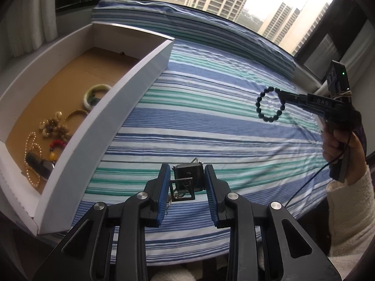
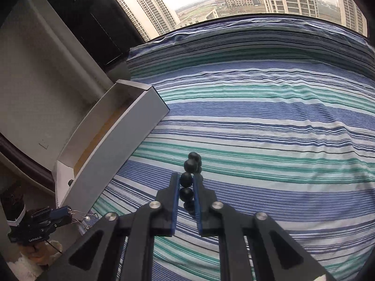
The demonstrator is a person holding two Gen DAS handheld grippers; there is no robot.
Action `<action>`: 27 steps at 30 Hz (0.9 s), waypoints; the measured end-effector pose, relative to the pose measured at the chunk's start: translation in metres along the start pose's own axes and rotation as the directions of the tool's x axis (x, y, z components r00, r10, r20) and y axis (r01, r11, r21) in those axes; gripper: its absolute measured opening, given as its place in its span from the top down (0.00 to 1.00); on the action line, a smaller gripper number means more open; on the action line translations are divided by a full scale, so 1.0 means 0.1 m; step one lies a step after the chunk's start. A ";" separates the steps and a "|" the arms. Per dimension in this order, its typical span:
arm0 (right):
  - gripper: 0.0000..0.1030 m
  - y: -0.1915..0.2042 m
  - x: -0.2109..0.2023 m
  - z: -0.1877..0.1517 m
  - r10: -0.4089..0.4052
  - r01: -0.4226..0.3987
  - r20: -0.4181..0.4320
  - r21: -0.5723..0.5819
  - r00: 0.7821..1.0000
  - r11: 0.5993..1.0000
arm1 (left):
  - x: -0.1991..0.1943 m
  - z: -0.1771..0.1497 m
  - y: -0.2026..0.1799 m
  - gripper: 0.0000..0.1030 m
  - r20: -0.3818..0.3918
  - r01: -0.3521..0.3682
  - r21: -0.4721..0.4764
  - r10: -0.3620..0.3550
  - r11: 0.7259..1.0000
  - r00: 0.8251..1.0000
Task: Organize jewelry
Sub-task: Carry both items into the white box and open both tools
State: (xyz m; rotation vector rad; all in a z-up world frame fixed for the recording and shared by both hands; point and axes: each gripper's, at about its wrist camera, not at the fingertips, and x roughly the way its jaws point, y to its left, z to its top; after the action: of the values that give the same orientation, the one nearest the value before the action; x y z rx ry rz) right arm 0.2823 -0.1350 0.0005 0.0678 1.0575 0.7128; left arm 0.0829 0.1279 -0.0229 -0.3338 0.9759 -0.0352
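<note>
My right gripper point(image 2: 186, 179) is shut on a dark bead bracelet point(image 2: 190, 175) and holds it above the striped bedspread; the left wrist view shows that bracelet point(image 1: 269, 104) hanging as a ring from the right gripper point(image 1: 280, 93). My left gripper point(image 1: 187, 178) stands around a dark square metal pendant piece point(image 1: 186, 181) with a thin chain; its pads sit beside it with small gaps. The white box point(image 1: 131, 98) at the left holds a green bangle point(image 1: 95, 96), gold bead strands and other jewelry.
The striped blue, teal and white bedspread point(image 2: 257, 121) covers the surface up to the window. The white box point(image 2: 121, 138) has tall walls at the left edge. My left gripper shows at the lower left of the right wrist view point(image 2: 68, 213).
</note>
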 end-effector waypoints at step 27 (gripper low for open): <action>0.88 2.39 0.87 0.82 0.278 -0.279 -0.042 -0.279 0.960 0.919 | -0.65 0.79 1.78 0.72 0.134 -0.179 -0.263 0.220 0.948 0.966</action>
State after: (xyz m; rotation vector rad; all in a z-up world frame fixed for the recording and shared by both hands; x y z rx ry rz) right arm 0.2547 0.1224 0.0659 -0.0294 0.9467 1.1181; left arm 0.0898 0.3293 0.0179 -0.4589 0.8488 0.2989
